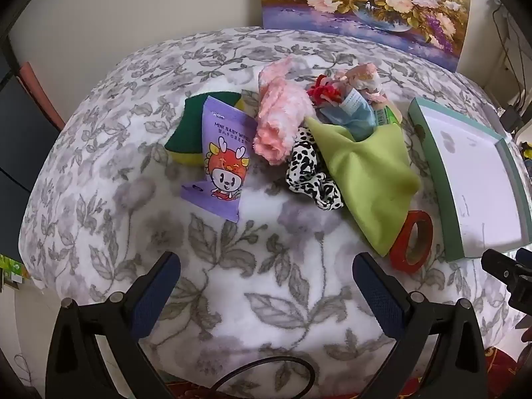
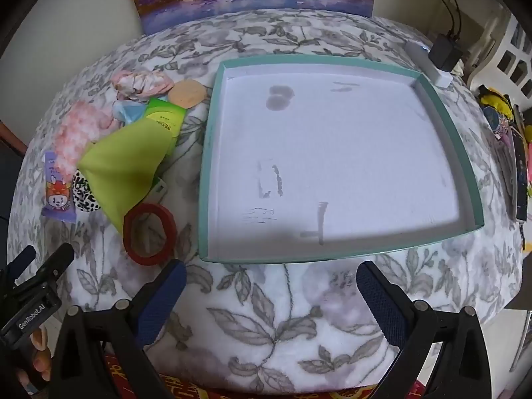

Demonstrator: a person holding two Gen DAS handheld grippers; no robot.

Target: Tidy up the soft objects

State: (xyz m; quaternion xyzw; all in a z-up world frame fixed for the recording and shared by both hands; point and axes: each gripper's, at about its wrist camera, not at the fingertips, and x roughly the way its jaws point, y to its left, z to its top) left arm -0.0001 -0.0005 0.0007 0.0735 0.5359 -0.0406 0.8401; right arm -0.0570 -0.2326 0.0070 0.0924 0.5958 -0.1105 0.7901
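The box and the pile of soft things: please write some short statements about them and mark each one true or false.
1. The teal-rimmed box is empty. True.
2. The green cloth lies inside the box. False: it lies on the floral blanket, beside the box.
3. The red tape roll lies flat inside the box. False: it is outside, near the box's corner.
4. The baby wipes pack partly covers the green and yellow sponge. True.
5. The left gripper holds the pink fluffy cloth. False: its fingers are open, with nothing between them.
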